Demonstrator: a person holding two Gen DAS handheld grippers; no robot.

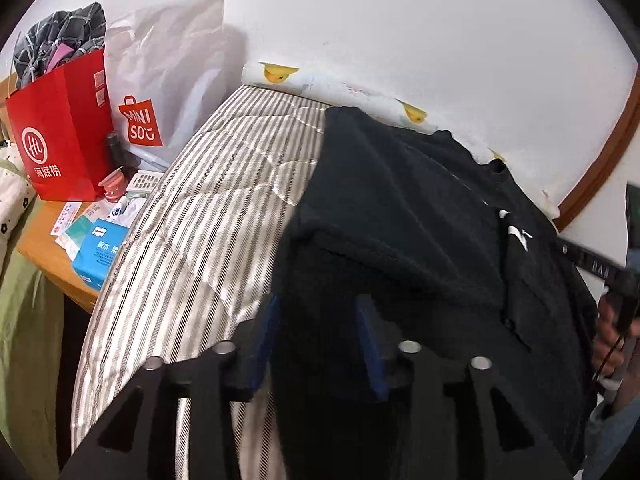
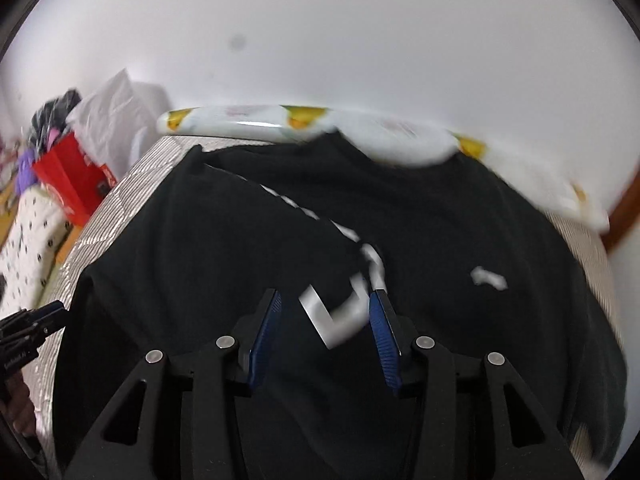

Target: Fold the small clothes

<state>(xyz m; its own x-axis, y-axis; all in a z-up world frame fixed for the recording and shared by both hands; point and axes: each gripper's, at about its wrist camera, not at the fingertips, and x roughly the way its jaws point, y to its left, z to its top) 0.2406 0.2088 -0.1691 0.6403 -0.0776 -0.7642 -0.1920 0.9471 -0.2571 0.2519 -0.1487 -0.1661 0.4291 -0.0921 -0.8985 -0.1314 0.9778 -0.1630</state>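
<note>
Your left claw (image 1: 316,340) and right claw (image 2: 326,336) both stand parted and released above the black T-shirt (image 2: 248,240), which lies spread beneath them on the striped mattress (image 1: 192,216).

Black garment (image 1: 400,216) on striped mattress (image 1: 192,216)

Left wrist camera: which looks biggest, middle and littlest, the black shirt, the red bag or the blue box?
1. Black shirt, by far, though it is nearest the camera.
2. Red bag.
3. Blue box.
</note>
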